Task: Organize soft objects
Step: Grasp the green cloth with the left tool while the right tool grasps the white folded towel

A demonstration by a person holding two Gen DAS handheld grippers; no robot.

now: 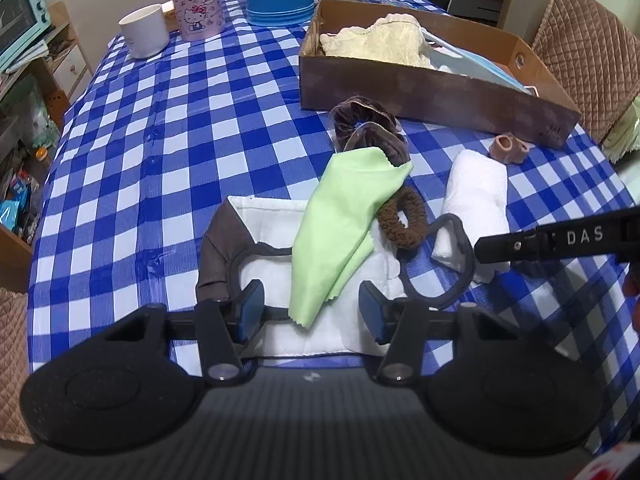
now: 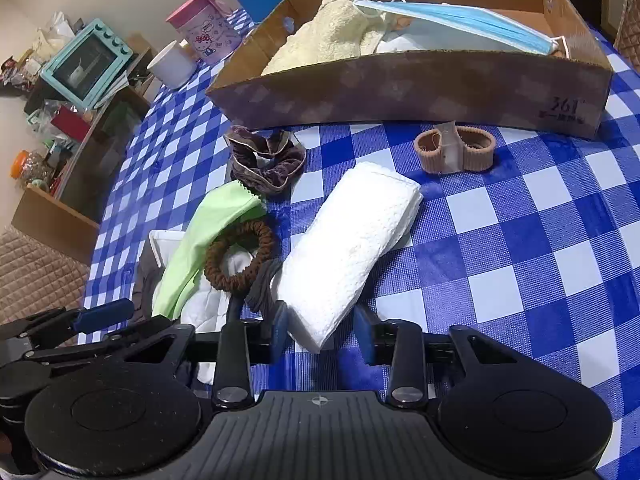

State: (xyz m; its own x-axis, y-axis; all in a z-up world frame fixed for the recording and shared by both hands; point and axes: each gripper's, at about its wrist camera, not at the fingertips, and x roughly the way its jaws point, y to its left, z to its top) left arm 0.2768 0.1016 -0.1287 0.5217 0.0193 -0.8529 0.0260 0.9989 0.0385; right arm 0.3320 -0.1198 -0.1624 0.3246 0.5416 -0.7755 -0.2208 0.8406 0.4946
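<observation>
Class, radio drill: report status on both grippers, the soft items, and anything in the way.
Left gripper open over green cloth. Right gripper open, straddling white folded towel. Cardboard box beyond, towel and mask inside. Brown hair tie beside the towel.

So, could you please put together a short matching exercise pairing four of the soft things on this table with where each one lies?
Things:
1. blue face mask
2. green cloth
3. folded white towel
4. beige hair ties

Places:
A. near end between the right gripper fingers
B. inside the cardboard box
C. draped over the white padded cloth
D. on the checked tablecloth, just in front of the box

Pairs: 1-B, 2-C, 3-A, 4-D
</observation>
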